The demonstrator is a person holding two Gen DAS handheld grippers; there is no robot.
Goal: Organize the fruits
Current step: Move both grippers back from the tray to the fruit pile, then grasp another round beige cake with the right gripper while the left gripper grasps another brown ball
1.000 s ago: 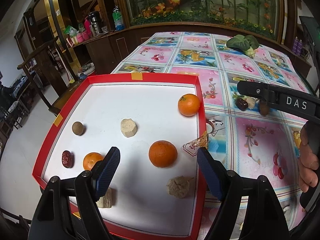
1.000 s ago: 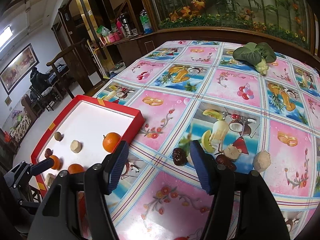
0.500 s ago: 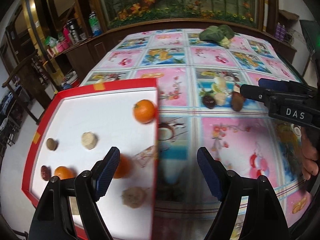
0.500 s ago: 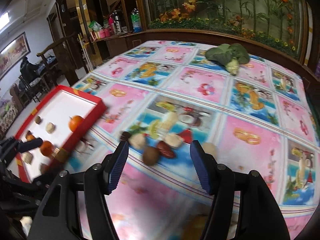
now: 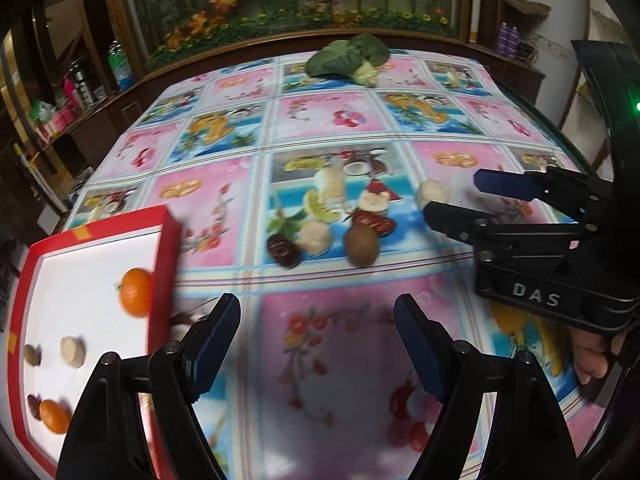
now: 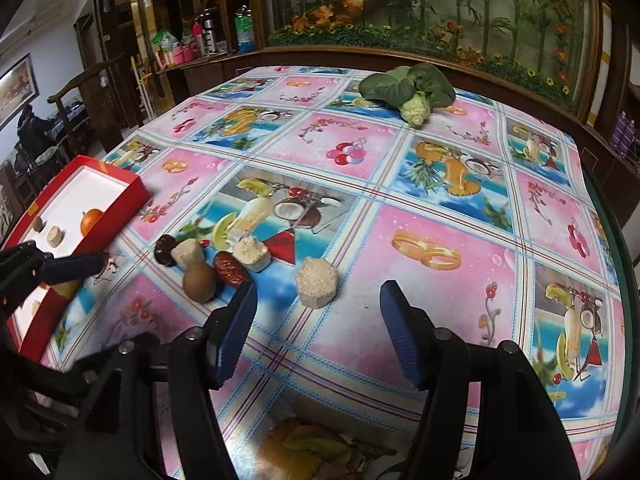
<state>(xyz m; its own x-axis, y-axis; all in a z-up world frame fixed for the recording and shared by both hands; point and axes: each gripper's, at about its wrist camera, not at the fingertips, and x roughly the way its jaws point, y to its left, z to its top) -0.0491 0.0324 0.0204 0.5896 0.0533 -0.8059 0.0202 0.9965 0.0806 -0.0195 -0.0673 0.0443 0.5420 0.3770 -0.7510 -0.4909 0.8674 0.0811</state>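
Fruit is only partly sorted: oranges [image 5: 136,292] and small pieces lie in the red tray [image 5: 164,236], while a kiwi [image 5: 361,245], dates and pale chunks (one apart) wait on the tabletop [image 6: 400,248], both the left tool [image 5: 316,340] and right tool [image 6: 316,324] wide and empty.

A red tray [image 5: 164,264] with a white floor holds two oranges [image 5: 136,291], a date and pale chunks. On the worktop beside it cluster two dark dates [image 6: 231,268], a brown kiwi [image 6: 199,280] and beige chunks [image 6: 317,282], one lying apart.
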